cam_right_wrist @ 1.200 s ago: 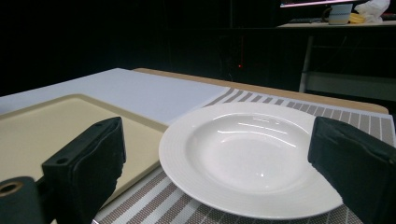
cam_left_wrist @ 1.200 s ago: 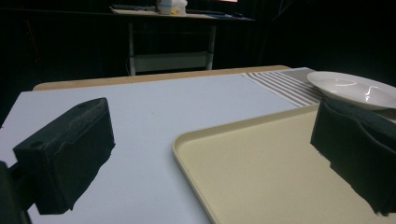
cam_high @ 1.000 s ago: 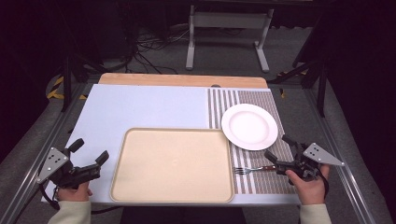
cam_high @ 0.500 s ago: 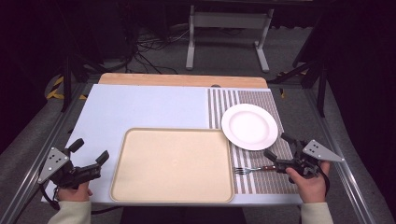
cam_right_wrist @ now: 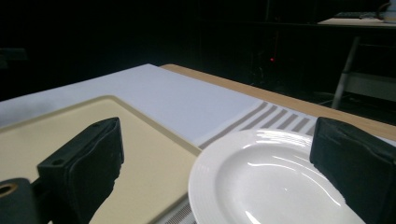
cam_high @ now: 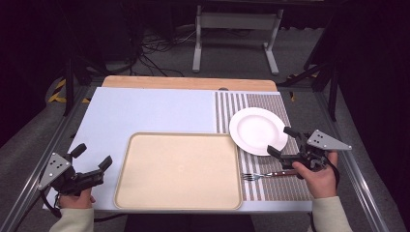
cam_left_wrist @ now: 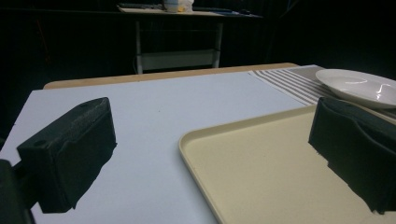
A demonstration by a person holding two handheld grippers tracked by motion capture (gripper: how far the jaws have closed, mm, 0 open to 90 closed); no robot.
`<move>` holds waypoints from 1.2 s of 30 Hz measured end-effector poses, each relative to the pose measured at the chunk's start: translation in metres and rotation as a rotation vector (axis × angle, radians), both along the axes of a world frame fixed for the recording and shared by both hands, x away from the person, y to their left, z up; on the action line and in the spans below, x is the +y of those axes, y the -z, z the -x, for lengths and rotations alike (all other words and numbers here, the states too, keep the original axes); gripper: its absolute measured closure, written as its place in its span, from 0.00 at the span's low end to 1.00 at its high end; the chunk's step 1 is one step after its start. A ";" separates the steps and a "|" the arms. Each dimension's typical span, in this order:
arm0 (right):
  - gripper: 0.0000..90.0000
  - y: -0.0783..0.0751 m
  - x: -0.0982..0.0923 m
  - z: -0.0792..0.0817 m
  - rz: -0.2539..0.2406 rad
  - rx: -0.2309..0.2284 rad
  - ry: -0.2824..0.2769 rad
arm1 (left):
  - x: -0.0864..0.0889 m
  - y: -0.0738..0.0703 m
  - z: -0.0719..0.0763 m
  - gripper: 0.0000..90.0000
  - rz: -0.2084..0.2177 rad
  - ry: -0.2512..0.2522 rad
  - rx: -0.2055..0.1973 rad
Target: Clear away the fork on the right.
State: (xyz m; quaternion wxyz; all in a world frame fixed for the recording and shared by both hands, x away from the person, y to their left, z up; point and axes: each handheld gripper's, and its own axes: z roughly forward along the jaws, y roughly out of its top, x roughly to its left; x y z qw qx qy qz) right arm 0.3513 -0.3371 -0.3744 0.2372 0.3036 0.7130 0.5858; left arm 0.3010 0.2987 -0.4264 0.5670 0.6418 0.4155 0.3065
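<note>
High view puts my right gripper [cam_high: 285, 140] with jaws spread wide and empty at the near right rim of the white plate [cam_high: 258, 130], which sits on the striped placemat [cam_high: 270, 186] just right of the beige tray [cam_high: 178, 170]. I judge the work barely begun: nothing is lifted, the tray is bare, and the fork [cam_high: 263, 174] lies untouched near my right hand. My left gripper [cam_high: 92, 157] waits released and empty at the tray's near left, and part of the fork's handle is hidden under my right gripper.
</note>
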 end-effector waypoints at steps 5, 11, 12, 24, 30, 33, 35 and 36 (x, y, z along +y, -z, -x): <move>0.03 -0.011 0.005 -0.004 0.039 0.011 -0.028 | -0.001 0.000 0.000 0.02 0.005 0.000 0.005; 0.03 -0.015 0.011 -0.010 0.120 0.057 -0.091 | 0.000 0.000 0.000 0.02 0.005 0.001 0.007; 0.03 -0.015 0.011 -0.012 0.124 0.065 -0.097 | 0.000 0.000 0.000 0.02 0.008 0.001 0.006; 0.03 -0.020 0.020 -0.021 0.293 0.158 -0.166 | 0.000 0.000 -0.001 0.02 -0.001 0.005 0.014; 0.03 -0.023 0.023 -0.024 0.402 0.198 -0.184 | 0.000 0.000 0.000 0.02 0.003 0.002 0.013; 0.03 -0.023 0.023 -0.025 0.444 0.208 -0.185 | 0.000 -0.001 0.000 0.02 0.003 0.002 0.012; 0.04 -0.021 0.023 -0.025 0.470 0.216 -0.190 | 0.000 -0.001 0.000 0.02 0.004 0.000 0.007; 0.04 -0.021 0.023 -0.025 0.480 0.223 -0.196 | 0.000 -0.001 0.000 0.02 0.003 0.001 0.008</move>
